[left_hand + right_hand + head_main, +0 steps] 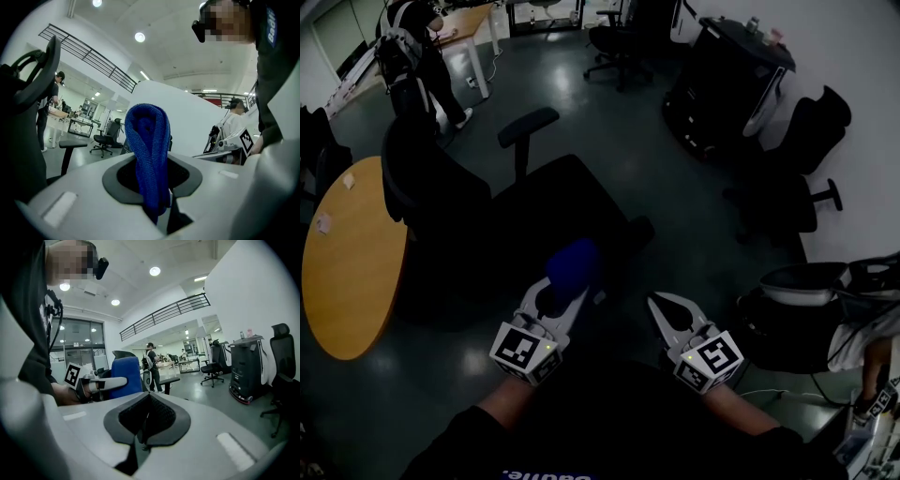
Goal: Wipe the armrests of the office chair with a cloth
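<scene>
The left claw clamped the blue cloth, with the armrest at its twelve o'clock. The right claw sat closed, empty.

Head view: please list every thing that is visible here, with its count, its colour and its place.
Blue terry cloth: one, blue, lower centre, clamped between jaws.
Black office chair: one, black, directly ahead; armrest on its far side.
Other office chairs: at least two, black, far back and by the right wall.
Round wooden table: one, orange-brown, left.
Black cabinet: one, black, upper right.
Standing person: one, dark clothes, upper left.
Left gripper: one, white, shut on the cloth.
Right gripper: one, white, shut, empty.
</scene>
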`<state>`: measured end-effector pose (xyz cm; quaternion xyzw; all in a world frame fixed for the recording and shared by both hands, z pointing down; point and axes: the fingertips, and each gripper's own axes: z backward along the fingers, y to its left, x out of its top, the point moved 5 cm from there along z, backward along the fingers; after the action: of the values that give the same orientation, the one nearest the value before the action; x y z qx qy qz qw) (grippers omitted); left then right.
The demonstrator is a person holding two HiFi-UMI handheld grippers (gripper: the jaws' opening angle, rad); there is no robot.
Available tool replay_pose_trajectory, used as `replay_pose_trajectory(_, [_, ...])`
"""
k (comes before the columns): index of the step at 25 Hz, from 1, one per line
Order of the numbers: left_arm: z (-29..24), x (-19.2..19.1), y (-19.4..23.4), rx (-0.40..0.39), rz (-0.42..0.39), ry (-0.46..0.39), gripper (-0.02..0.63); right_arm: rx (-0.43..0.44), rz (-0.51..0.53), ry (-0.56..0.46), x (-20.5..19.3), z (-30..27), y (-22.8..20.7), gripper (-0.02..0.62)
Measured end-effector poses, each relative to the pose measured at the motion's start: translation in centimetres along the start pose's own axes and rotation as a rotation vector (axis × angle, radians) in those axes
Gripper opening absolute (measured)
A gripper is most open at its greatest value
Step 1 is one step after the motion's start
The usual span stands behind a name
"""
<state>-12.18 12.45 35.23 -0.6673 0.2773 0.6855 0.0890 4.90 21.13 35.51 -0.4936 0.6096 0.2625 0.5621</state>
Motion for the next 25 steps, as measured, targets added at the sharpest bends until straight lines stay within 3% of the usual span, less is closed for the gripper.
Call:
replay_pose_trajectory(7, [-2.1,-0.3,4.6,-0.09,0.074,0.052,0.117,-0.131,-0.03,0.043,2.0,-4.5,-2.6,0.005])
replay_pose_trajectory(12, [-3.0,-0.5,6.6,-0.103,0.091,0.094,0.117,-0.211,-0.02,0.074,2.5,-6.2,-6.1,0.005])
replay_pose_trajectory(19, [-4.5,-1.8,8.8,-0.046,0.064,0.148,0.118,-0.279,-0.035,0.184,0.0,-10.4,-14.2,0.005])
replay_pose_trajectory(25, [-5.9,-4.2,9.1,0.07,0.035,0.206,0.117,-0.256,-0.077,0.27,-3.6,-13.0,-21.0,0.005])
